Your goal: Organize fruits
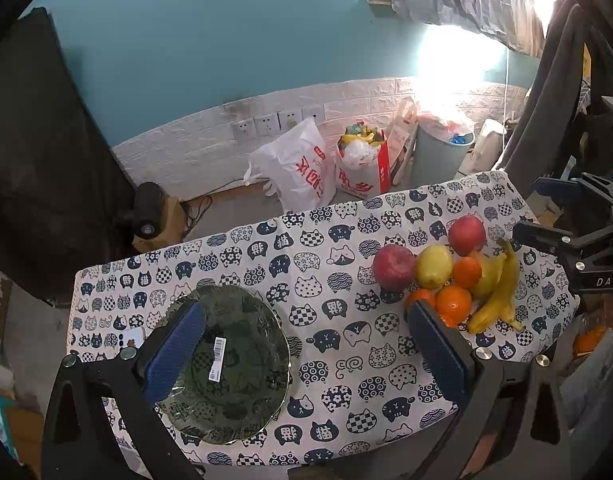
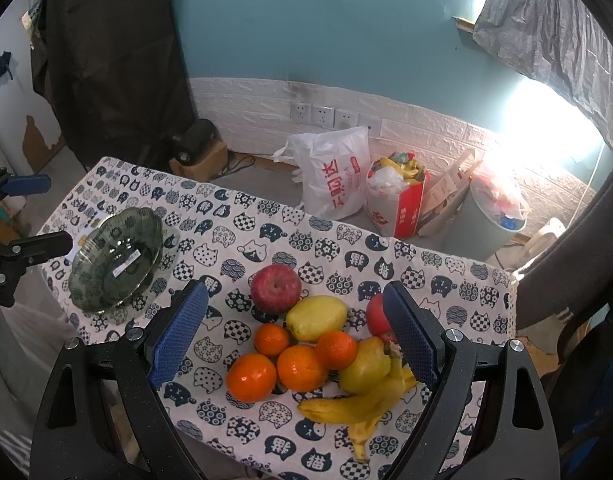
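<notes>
The bench [image 1: 346, 360] carries a green plate [image 1: 234, 364] at its left edge and a fruit pile [image 2: 318, 344] near its right edge, with bare cloth between. Left tool [image 1: 302, 344] and right tool [image 2: 302, 336] both hover wide open, holding nothing.

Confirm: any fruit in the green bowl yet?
No. The green bowl holds only a barcode sticker; the fruit pile sits on the tablecloth.
</notes>
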Demonstrator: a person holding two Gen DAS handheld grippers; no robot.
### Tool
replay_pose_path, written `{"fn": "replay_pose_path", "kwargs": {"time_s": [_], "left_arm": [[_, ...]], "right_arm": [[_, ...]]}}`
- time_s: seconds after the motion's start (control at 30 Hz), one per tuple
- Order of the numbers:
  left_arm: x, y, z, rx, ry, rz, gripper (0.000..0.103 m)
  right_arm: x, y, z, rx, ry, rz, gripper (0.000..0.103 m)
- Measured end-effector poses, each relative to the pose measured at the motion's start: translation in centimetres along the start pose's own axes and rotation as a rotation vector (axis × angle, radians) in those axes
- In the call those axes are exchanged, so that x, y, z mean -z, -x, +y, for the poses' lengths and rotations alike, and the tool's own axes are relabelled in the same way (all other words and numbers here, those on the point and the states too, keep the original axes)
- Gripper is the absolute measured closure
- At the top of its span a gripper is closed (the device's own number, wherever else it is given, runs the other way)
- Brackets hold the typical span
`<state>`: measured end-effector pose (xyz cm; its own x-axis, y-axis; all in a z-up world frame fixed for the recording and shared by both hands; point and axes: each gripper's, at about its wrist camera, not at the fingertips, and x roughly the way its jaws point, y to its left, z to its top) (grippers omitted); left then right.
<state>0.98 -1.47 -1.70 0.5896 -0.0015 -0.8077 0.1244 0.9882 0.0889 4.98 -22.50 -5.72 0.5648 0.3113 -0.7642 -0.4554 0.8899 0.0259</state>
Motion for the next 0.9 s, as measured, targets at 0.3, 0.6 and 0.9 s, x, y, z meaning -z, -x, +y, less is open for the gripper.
{"fn": "replay_pose_path", "kwargs": {"time_s": [0.3,0.6,0.9], "left_arm": [[0.07,-0.26,0.14,-0.003,-0.001,0.0,0.001],[0.19,-0.55,0.27,-0.01,-0.005,0.001,0.001],[0.03,-0.92,-0.39,-0.025,-0.016,0.009,0.001]], "right_arm": [[0.08,0.02,-0.07,0.0,0.0,-0.001,0.015],[0.09,0.09,-0.1,0.012,-0.01,0.003,0.015],[0.23,0.15,-0.54,0.008,-0.019,0.0,0.015]]}}
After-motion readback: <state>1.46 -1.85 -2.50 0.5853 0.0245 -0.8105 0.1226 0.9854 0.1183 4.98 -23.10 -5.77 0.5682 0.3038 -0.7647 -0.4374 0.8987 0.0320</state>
